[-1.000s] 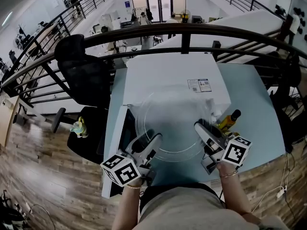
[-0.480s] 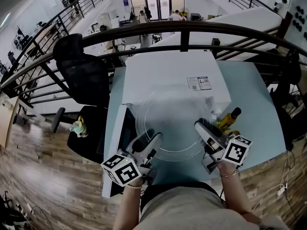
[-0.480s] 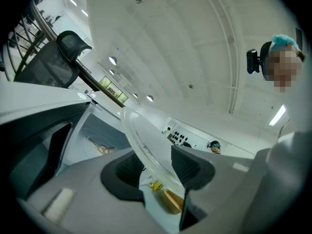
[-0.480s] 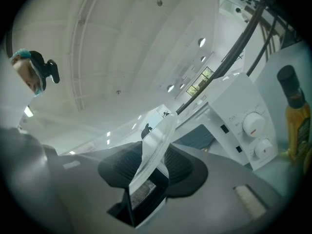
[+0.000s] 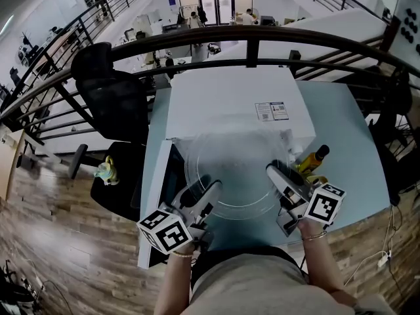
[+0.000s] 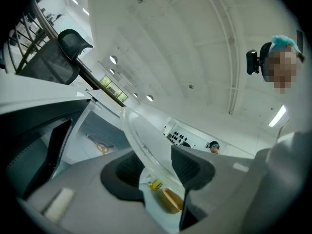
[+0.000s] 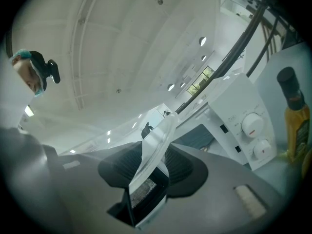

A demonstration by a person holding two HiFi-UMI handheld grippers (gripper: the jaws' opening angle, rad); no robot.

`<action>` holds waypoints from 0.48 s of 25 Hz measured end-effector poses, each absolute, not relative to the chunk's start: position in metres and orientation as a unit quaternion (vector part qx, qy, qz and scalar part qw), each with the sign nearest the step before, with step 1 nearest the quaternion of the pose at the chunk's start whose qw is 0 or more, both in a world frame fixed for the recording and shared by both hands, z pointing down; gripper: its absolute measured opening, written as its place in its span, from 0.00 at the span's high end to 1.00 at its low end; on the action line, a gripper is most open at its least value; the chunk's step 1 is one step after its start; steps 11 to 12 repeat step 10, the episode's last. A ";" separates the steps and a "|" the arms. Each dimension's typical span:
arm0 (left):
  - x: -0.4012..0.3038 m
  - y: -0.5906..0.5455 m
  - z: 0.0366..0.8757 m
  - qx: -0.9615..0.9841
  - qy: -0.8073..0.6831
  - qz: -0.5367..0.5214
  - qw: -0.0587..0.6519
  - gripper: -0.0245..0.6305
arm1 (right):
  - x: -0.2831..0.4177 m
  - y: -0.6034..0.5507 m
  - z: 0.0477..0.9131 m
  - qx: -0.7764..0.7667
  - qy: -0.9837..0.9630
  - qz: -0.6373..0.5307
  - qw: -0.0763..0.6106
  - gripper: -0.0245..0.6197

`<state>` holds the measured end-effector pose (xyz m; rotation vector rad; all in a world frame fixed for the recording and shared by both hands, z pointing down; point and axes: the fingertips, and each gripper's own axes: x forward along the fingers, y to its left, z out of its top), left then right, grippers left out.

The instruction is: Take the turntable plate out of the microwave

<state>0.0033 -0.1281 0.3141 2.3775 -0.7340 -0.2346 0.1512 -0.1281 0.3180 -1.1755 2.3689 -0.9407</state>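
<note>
- My left gripper [image 5: 202, 197] and right gripper [image 5: 279, 176] are clamped on opposite edges of the turntable plate [image 5: 233, 169].
- Nothing has shifted over the last second: the plate hangs level just before the microwave [image 5: 230, 104], above the worktop [image 5: 341, 156].
- It looks clear of the opening; setting it down remains.

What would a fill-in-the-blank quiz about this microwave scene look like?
1. The number of grippers clamped on the glass plate is ____: the left gripper and the right gripper.
2. The door of the white microwave stands ____.
3. The bottle beside the microwave has a ____ cap.

Missing words: two; open; black.
</note>
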 end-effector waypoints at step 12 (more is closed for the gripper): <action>0.004 -0.128 0.316 0.899 -0.278 -0.097 0.325 0.68 | 0.153 -0.127 0.315 -0.420 0.829 -0.331 0.167 0.69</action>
